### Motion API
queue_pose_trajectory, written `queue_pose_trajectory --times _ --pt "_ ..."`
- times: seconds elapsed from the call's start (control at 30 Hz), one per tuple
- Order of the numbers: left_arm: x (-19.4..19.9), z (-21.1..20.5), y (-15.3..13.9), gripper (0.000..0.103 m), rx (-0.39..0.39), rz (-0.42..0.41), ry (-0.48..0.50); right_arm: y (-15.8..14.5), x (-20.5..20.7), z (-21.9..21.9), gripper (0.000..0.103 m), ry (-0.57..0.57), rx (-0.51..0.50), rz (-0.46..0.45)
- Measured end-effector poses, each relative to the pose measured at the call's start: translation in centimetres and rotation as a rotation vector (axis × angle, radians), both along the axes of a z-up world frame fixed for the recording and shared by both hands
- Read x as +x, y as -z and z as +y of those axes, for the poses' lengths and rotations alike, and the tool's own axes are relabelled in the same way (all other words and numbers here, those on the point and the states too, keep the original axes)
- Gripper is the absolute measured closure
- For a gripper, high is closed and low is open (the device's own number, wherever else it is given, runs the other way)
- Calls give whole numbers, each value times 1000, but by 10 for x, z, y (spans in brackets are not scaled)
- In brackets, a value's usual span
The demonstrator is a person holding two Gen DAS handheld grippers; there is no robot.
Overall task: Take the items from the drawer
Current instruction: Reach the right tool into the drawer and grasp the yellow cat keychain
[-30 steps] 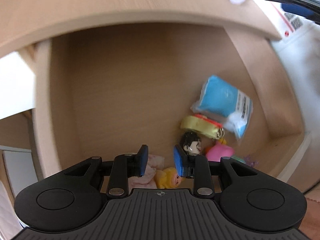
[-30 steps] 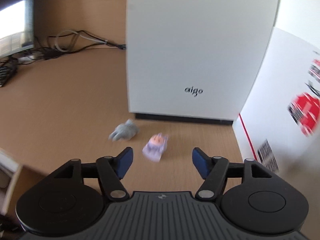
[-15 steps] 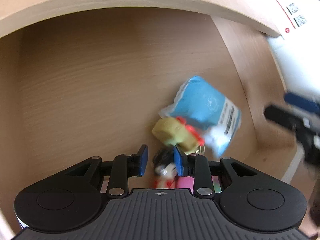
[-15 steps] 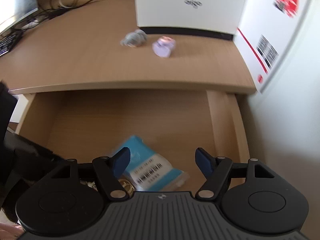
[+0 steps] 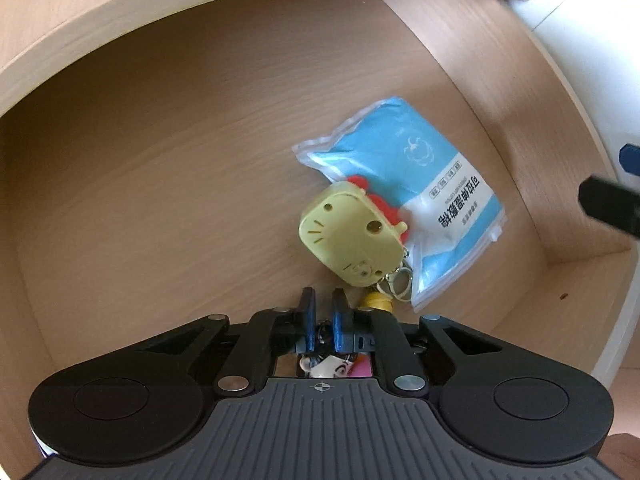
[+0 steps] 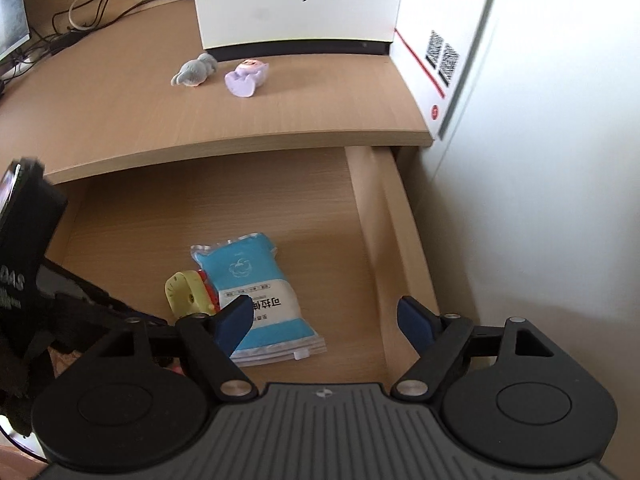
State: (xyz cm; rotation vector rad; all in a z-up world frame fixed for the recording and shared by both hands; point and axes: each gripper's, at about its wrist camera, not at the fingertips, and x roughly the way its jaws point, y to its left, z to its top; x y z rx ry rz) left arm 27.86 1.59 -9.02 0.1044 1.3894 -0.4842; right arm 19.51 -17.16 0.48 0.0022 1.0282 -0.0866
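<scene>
L gripper now lower, jaws near-shut round figurine (R gripper wide).

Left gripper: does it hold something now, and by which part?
The left gripper is nearly closed over a small figure; whether it grips it cannot be told. The right gripper holds nothing.
</scene>
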Motion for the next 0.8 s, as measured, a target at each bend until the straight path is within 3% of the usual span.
queue_pose_trajectory --times 0.33,0.6,0.8 --pt "-13 39 -20 95 -129 -44 -105 -1 2 -5 22 -4 -2 -12" --pt "-32 78 -45 95 -196 -94 -210 9 18 12 21 -94 14 15" --pt "-40 92 -54 93 -175 -49 -201 21 37 38 20 -194 68 60"
